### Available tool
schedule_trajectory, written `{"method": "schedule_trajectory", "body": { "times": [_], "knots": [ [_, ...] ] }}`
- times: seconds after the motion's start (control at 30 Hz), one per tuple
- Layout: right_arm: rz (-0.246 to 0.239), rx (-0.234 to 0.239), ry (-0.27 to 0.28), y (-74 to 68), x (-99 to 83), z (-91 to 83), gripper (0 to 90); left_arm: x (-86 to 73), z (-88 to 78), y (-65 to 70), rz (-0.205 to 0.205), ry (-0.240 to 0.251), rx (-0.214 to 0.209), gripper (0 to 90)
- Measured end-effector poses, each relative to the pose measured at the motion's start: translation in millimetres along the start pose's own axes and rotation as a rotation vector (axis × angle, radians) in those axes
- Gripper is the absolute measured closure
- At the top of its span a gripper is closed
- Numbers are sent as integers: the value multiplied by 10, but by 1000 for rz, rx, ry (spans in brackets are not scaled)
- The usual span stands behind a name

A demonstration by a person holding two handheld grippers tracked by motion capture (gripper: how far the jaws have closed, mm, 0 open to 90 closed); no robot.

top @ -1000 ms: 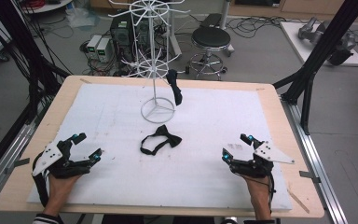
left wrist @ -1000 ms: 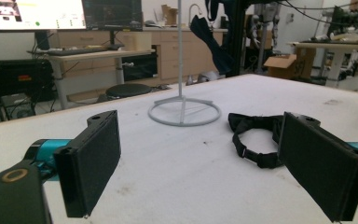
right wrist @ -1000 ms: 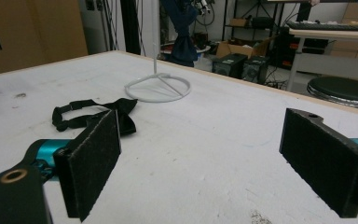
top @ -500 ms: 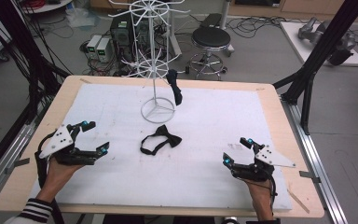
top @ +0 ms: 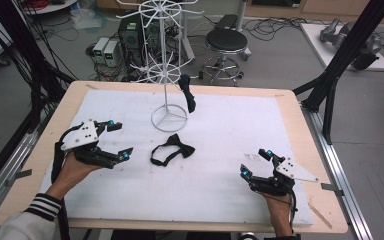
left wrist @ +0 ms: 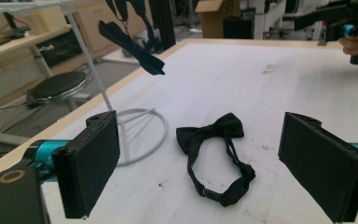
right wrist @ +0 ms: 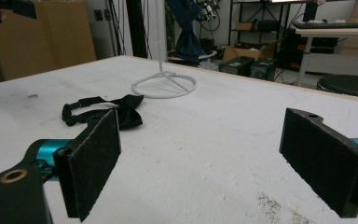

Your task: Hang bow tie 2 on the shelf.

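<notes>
A black bow tie lies flat on the white mat with its strap looped toward the front. A second dark bow tie hangs from the white wire rack at the back. My left gripper is open, raised off the mat, a short way left of the lying tie. Over the front right of the mat my right gripper is open and holds nothing.
The rack's round wire base rests on the mat just behind the lying tie. The white mat covers a wooden table. A black stool and cables are on the floor behind.
My left gripper has lifted off the front left of the mat and moved right and forward toward the lying bow tie. The right gripper has barely moved.
</notes>
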State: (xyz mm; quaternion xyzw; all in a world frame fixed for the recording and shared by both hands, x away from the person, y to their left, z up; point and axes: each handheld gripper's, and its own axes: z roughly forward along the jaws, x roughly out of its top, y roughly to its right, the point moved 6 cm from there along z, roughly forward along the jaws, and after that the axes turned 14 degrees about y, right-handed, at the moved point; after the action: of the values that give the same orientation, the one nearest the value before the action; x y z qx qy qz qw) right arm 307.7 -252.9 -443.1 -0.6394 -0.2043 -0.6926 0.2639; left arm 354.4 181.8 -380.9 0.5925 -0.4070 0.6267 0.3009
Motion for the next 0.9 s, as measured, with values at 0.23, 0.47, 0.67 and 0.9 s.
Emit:
{"method": "schedule_trajectory", "body": {
  "times": [0.23, 0.47, 0.67, 0.9],
  "knots": [
    [3, 3, 9, -10, -13, 10, 117, 38, 210, -9, 15, -78, -72, 130],
    [0, 6, 26, -12, -38, -6, 117, 82, 376, 9, 32, -125, -127, 130],
    [-1, 6, 29, -23, -56, -7, 117, 106, 509, -9, 41, -160, -150, 131],
    [6, 11, 22, -32, -88, 2, 117, 78, 680, 1, 69, -211, -185, 133]
  ]
}}
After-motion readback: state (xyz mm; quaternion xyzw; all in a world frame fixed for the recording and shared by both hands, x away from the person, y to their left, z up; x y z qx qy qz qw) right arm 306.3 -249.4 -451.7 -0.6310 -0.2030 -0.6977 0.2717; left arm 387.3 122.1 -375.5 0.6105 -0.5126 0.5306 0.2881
